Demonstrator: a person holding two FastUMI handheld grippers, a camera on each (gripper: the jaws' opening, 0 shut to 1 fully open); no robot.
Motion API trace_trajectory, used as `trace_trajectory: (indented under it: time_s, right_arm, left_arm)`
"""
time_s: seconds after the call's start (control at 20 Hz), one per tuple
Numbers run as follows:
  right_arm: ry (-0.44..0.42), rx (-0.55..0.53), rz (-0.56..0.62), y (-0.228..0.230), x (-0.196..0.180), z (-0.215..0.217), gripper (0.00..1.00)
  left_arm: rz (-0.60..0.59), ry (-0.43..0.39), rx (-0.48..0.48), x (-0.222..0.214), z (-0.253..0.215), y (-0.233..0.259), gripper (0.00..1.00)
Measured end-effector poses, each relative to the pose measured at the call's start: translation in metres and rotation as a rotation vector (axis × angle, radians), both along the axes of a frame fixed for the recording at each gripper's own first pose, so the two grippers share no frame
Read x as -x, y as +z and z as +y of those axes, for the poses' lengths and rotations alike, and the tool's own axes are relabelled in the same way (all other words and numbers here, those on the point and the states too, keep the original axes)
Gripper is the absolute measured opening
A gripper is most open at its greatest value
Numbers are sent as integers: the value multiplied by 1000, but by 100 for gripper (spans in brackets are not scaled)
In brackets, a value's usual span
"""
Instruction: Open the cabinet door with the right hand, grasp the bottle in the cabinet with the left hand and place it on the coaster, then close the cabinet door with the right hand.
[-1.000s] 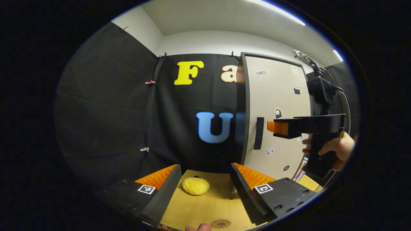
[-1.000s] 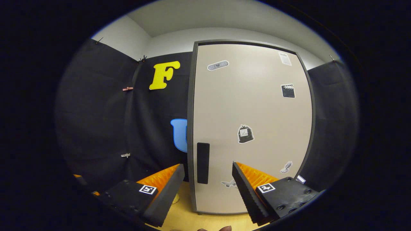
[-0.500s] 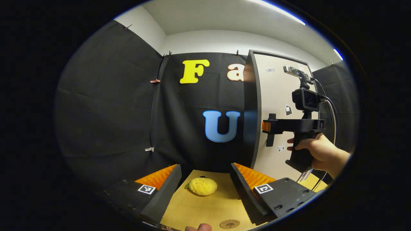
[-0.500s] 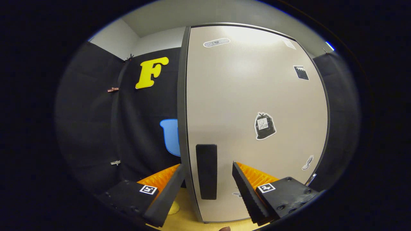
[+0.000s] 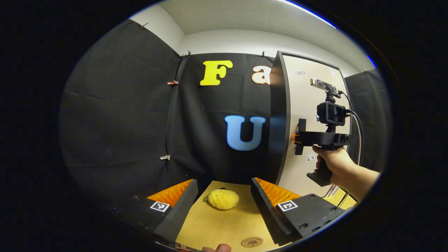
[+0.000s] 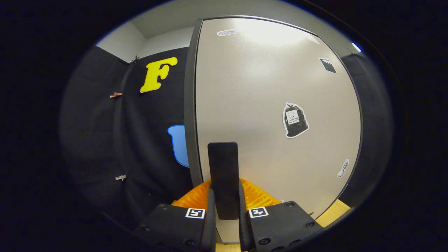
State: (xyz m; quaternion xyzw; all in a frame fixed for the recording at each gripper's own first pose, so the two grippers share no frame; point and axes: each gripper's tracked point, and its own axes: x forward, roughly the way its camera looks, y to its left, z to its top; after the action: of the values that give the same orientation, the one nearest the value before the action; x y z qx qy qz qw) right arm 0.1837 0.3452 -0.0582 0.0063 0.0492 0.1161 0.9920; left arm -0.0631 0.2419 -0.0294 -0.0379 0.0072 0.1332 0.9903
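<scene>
Jaws of right gripper [image 6: 224,210] clamp the door handle [image 6: 223,175] of the cabinet door [image 6: 273,115], still closed; left gripper [image 5: 224,206] gapes open over table [image 5: 217,227], yellow fruit [image 5: 222,199] between its 2 fingers.

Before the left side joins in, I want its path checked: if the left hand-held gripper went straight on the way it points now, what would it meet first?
Probably the yellow lemon-like fruit lying on the wooden table, between the open fingers of the left hand-held gripper; beyond it hangs the black cloth wall. Depth is hard to judge.
</scene>
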Motion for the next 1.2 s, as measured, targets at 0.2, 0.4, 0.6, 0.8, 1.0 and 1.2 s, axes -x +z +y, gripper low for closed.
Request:
trace_trajectory:
  time_s: [0.2,0.4,0.6,0.8,1.0,1.2]
  right_arm:
    - [61,-21,30,3,13,-1,21]
    - [121,-48,10,10,47,-13,21]
    - [176,-54,16,17,81,-28,21]
    - [213,-84,4,24,117,-54,21]
    - [252,-90,32,30,143,-76,21]
    - [265,-98,47,34,165,-105,21]
  left_arm:
    - [2,4,14,-1,-1,-1,96]
    - [0,-8,20,3,-3,6,96]
    - [-11,-23,-5,9,-13,16,96]
    - [-8,-27,-11,16,-39,18,96]
    - [1,-47,3,19,-57,12,96]
    - [-4,-76,6,10,-80,16,96]
